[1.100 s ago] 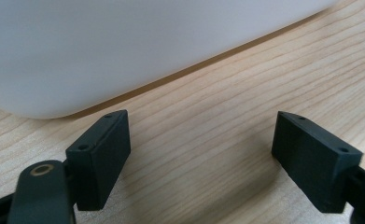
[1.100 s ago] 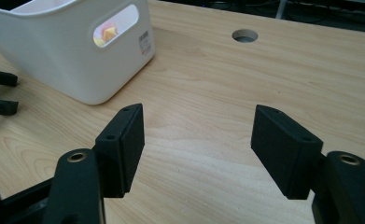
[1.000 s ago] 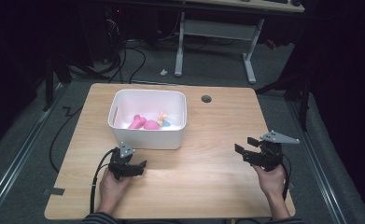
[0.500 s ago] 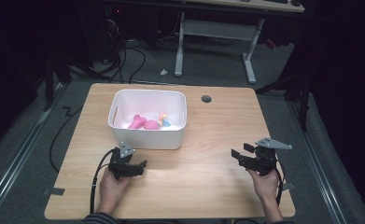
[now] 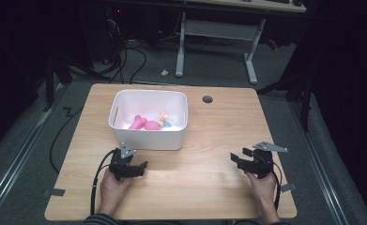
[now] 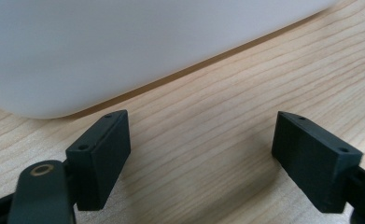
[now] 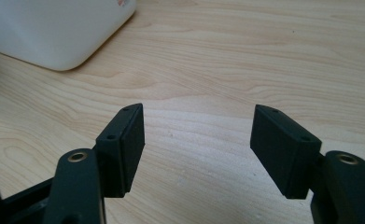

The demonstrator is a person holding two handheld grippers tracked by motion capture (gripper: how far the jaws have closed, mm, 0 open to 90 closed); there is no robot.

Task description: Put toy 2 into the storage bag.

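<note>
1. The high view looks forward and down from above the person's side, far enough off to take in the whole light wooden rectangular table (image 5: 209,187), the dark floor around it and a grey desk frame (image 5: 216,30) beyond.
2. The left gripper view sits low and close to the tabletop (image 6: 227,121), looking along its own black jaws at the near wall of the white rectangular plastic bin (image 6: 124,42), just ahead.
3. The right gripper view also rides low over the wood (image 7: 245,60), facing across it; one rounded corner of the bin (image 7: 59,32) lies farther off at its upper left.
4. All three views share the bin (image 5: 148,136) and the surrounding wood.
</note>
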